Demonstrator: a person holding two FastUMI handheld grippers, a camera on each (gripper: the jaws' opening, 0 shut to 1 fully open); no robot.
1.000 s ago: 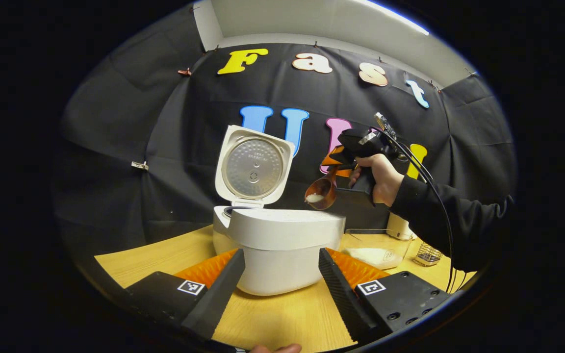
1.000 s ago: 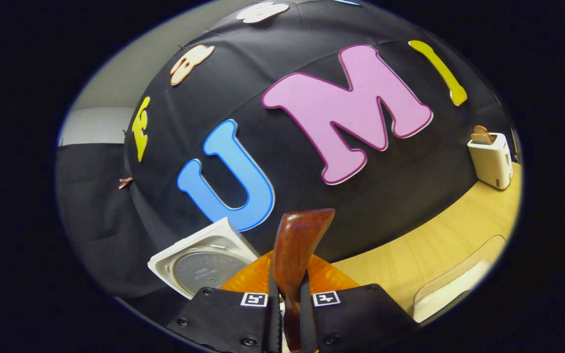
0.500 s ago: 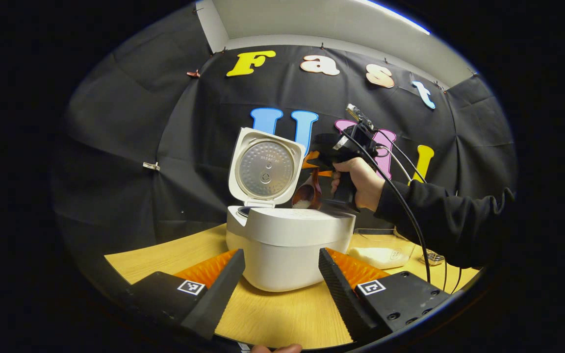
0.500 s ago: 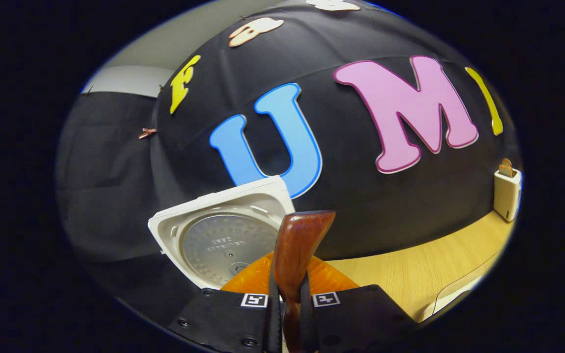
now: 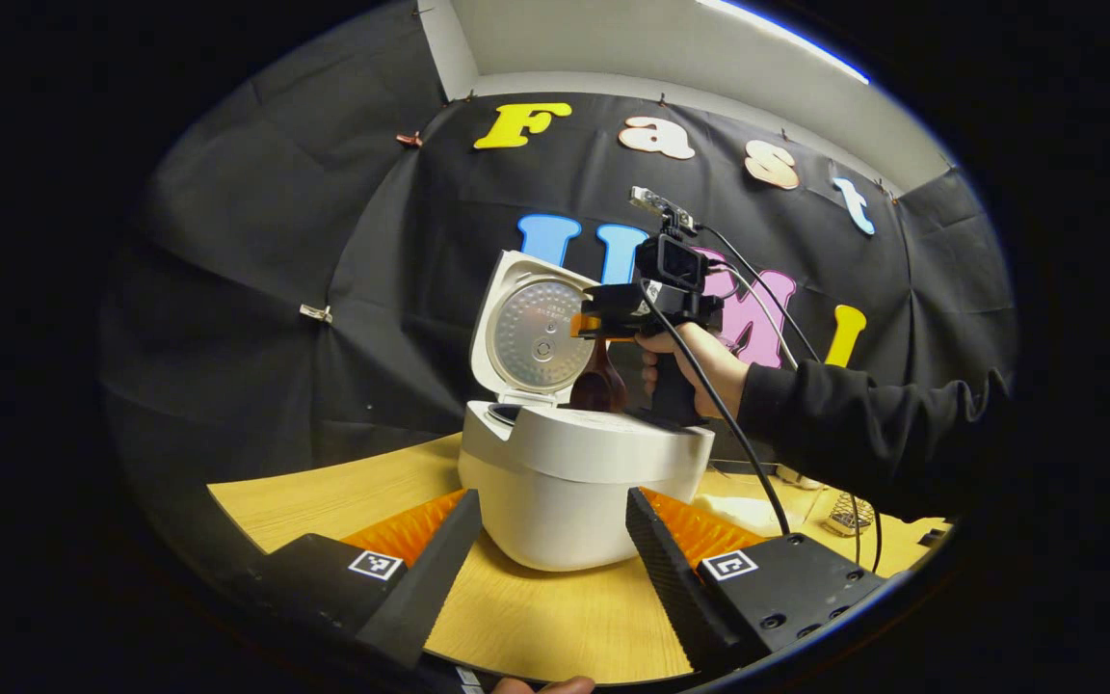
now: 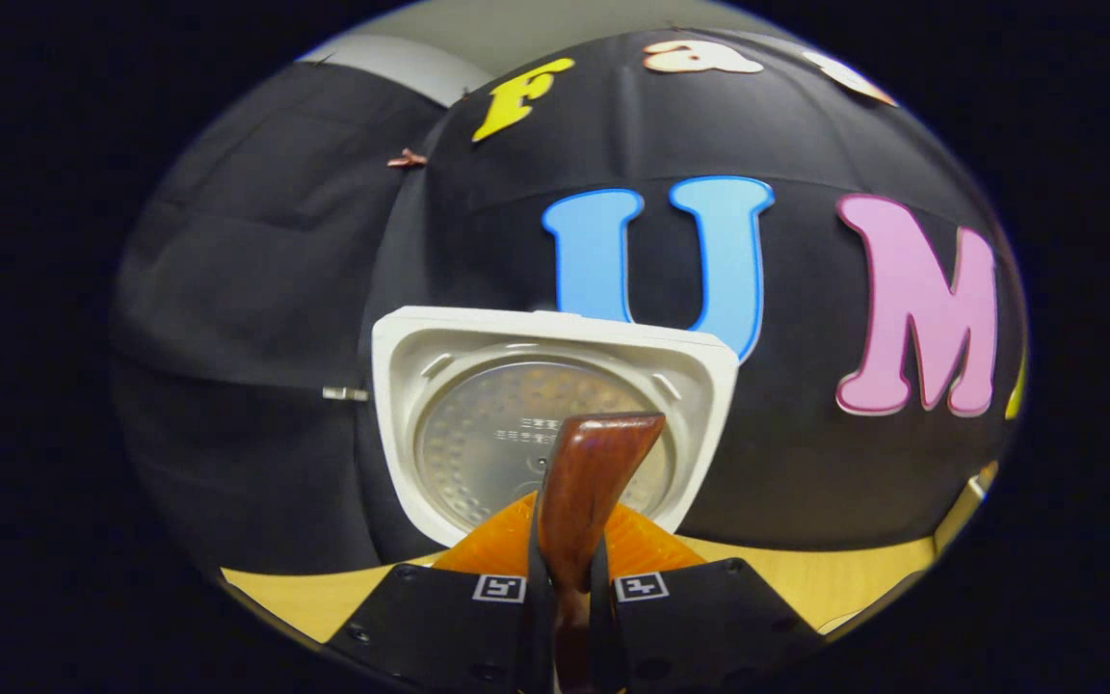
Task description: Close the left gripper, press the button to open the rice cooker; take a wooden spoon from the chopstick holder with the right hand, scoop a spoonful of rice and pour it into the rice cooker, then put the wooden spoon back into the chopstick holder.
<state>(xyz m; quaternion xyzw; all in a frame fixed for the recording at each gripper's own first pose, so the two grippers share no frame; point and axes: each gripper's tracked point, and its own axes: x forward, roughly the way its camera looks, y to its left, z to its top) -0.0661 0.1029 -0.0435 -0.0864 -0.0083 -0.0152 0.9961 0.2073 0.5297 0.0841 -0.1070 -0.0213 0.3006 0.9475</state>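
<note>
Rice could be spilling onto the bench (image 5: 343,492) if the wooden spoon (image 5: 597,384) is tipping before its bowl is sitting fully over the pot opening. At frame centre, the right tongs (image 6: 565,617) are clamping the spoon's handle, holding it just above the rice cooker (image 5: 582,482), whose lid (image 6: 555,414) is standing open. The left tongs (image 5: 550,569) are hanging apart, gripping nothing, at the lower frame.

Right gripper (image 5: 586,328) moved frame-left with wooden spoon (image 5: 597,384), its bowl now down over the rice cooker (image 5: 582,472) opening, open lid (image 6: 555,410) now centered ahead.
</note>
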